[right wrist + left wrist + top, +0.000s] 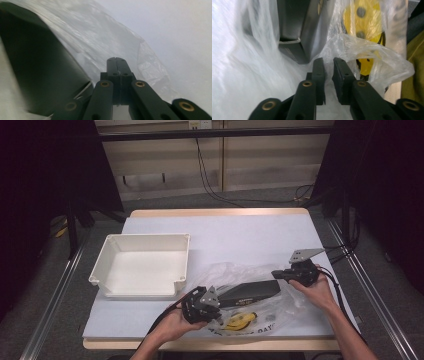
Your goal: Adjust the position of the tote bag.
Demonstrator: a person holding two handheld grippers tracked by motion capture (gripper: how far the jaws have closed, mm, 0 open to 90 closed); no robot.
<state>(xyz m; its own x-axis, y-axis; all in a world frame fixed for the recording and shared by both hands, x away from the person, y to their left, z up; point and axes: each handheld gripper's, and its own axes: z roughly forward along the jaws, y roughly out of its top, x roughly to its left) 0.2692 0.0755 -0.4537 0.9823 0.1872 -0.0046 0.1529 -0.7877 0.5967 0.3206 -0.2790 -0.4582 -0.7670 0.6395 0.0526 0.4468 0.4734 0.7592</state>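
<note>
A clear plastic bag with yellow print lies at the table's front, and a long black box sits inside it. My left gripper is at the bag's near left end. In the left gripper view its jaws stand a narrow gap apart, with crumpled film just beyond the tips, the box's corner ahead and the yellow print to the right. My right gripper is at the box's far right end. Its jaws are pressed together on the bag's film, beside the dark box.
A white rectangular tray stands on the left of the pale table cover, with nothing in it. Behind the bag the cover is bare up to the far edge. Cables trail from both grippers toward the table's front and right edges.
</note>
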